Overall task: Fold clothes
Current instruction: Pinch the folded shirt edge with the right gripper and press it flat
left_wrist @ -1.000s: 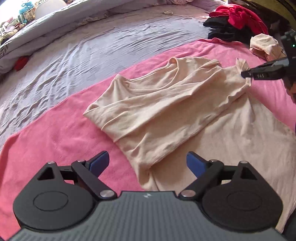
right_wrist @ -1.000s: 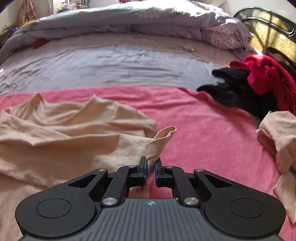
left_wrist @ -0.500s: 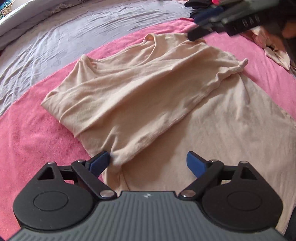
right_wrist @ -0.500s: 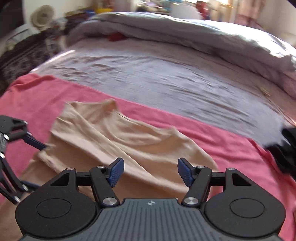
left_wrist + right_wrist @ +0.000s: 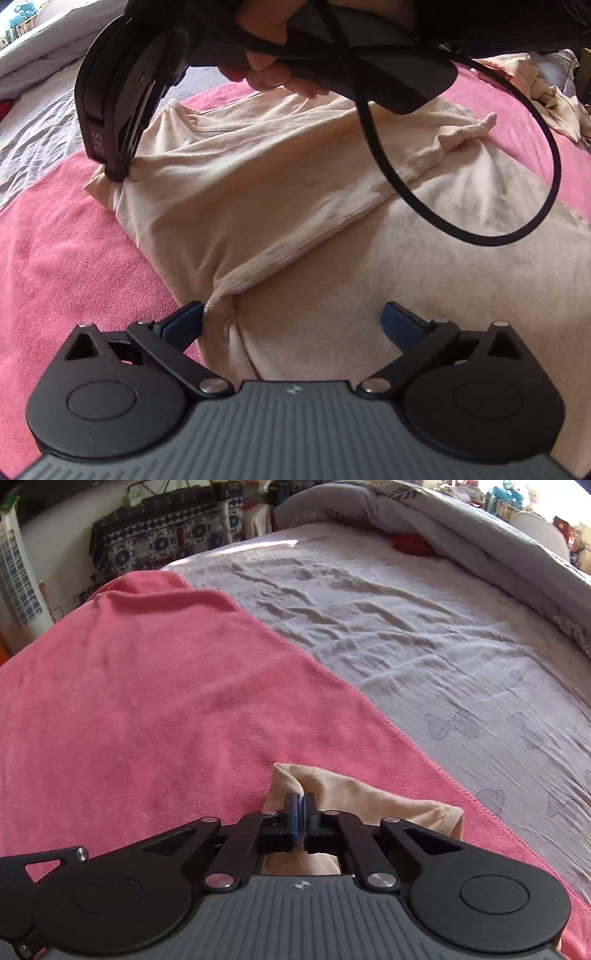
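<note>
A beige shirt (image 5: 258,192) lies partly folded on a pink towel (image 5: 55,258) on the bed. My left gripper (image 5: 291,321) is open and low over the shirt's near folded edge, its left pad touching the fold. My right gripper (image 5: 300,808) is shut on the shirt's far left corner (image 5: 332,794). In the left wrist view the right gripper (image 5: 116,168) pinches that corner from above, with the hand and a black cable over the shirt.
The pink towel (image 5: 147,701) covers a grey sheet (image 5: 443,646). A grey duvet (image 5: 480,542) lies along the far side. Another beige garment (image 5: 535,96) lies at the right. A patterned cloth (image 5: 159,535) and a white fan (image 5: 18,579) stand beyond the bed.
My right gripper opened, crossed over the shirt to its far left corner and shut on it. My left gripper came down closer to the near folded edge.
</note>
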A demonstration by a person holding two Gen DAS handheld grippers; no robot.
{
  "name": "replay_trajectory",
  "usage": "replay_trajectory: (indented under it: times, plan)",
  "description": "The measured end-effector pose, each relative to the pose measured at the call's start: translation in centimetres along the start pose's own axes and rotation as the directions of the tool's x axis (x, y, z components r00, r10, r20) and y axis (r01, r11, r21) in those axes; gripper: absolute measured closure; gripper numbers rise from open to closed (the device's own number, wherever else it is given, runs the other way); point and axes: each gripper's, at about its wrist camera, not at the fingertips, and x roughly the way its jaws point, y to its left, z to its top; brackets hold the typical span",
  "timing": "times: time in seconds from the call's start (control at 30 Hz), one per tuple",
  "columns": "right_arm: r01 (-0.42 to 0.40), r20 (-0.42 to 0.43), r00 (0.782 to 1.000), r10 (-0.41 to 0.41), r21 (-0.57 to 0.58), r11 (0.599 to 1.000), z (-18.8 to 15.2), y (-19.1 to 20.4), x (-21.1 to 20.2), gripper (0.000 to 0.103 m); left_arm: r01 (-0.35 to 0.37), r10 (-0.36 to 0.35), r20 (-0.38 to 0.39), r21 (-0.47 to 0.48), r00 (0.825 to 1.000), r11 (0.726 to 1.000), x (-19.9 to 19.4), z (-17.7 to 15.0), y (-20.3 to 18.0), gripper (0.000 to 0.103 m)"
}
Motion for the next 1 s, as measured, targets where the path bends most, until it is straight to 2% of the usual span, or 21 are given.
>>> replay_trajectory:
  times: [0.1,0.13,0.23,0.27,0.3,0.33,0.37,0.4,0.43,0.47,0.5,0.67,0.8,0.97,1.0]
  plan:
    - [0.103,0.021,0.994,-0.106,0.088,0.991,0.7,-2.8,0.0,0.101,-0.002,0.002,0.018,-0.001,1.0,1.0,-0.1,-0.3,0.1,0.001]
    - [0.1,0.007,0.995,-0.102,0.138,0.985,1.1,-4.1,0.3,0.101,-0.002,0.002,0.022,-0.001,1.0,1.0,-0.1,-0.4,0.1,0.001]
    - [0.001,-0.022,1.0,0.0,0.067,0.998,1.4,-2.9,0.1,0.094,0.0,0.0,0.025,-0.002,1.0,1.0,-0.2,-0.4,0.2,0.001]
    - [-0.034,-0.033,0.999,0.035,0.04,0.999,1.5,-2.4,0.0,0.088,0.001,-0.001,0.027,-0.001,1.0,1.0,-0.2,-0.4,0.2,0.001]
    - [-0.069,-0.045,0.997,0.07,0.012,0.998,1.5,-1.9,-0.1,0.07,0.002,-0.002,0.03,-0.001,1.0,1.0,-0.2,-0.5,0.3,0.001]
    - [-0.105,-0.058,0.993,0.104,-0.015,0.994,1.6,-1.4,-0.2,0.058,0.004,-0.004,0.032,-0.001,0.999,1.0,-0.2,-0.5,0.3,0.001]
    - [-0.141,-0.072,0.988,0.138,-0.041,0.989,1.7,-0.9,-0.3,0.036,0.005,-0.005,0.032,-0.001,0.999,1.0,-0.3,-0.5,0.4,0.001]
    - [-0.177,-0.087,0.981,0.171,-0.067,0.982,1.7,-0.5,-0.4,0.036,0.007,-0.007,0.031,-0.002,0.999,1.0,-0.3,-0.5,0.3,0.001]
    - [-0.166,-0.106,0.982,0.155,-0.096,0.981,1.6,0.3,0.0,0.043,0.009,-0.009,0.031,-0.003,0.999,1.0,-0.3,-0.4,0.2,0.001]
    - [-0.141,-0.126,0.984,0.127,-0.108,0.984,1.4,0.9,0.6,0.093,0.009,-0.009,0.03,-0.003,0.999,1.0,-0.1,-0.3,0.0,0.001]
    - [-0.126,-0.12,0.986,0.114,-0.095,0.987,1.3,0.9,0.7,0.1,0.008,-0.008,0.031,-0.004,0.999,1.0,0.1,-0.2,-0.1,0.001]
    - [-0.055,-0.055,0.997,0.056,0.019,0.998,1.5,-0.3,0.6,0.1,0.002,-0.002,0.038,-0.006,0.999,1.0,0.0,-0.3,-0.2,0.001]
    - [-0.035,-0.054,0.998,0.04,0.095,0.995,1.6,-1.5,2.0,0.1,-0.002,0.002,0.04,-0.009,0.999,1.0,0.0,-0.2,-0.2,0.001]
    - [0.045,-0.009,0.999,-0.044,0.153,0.987,2.7,-2.8,3.4,0.101,-0.005,0.005,0.042,-0.011,0.999,1.0,0.0,-0.2,-0.3,0.001]
    - [0.013,-0.02,1.0,-0.009,0.194,0.981,2.9,-3.8,3.9,0.101,-0.004,0.005,0.04,-0.013,0.999,1.0,0.0,-0.2,-0.2,0.001]
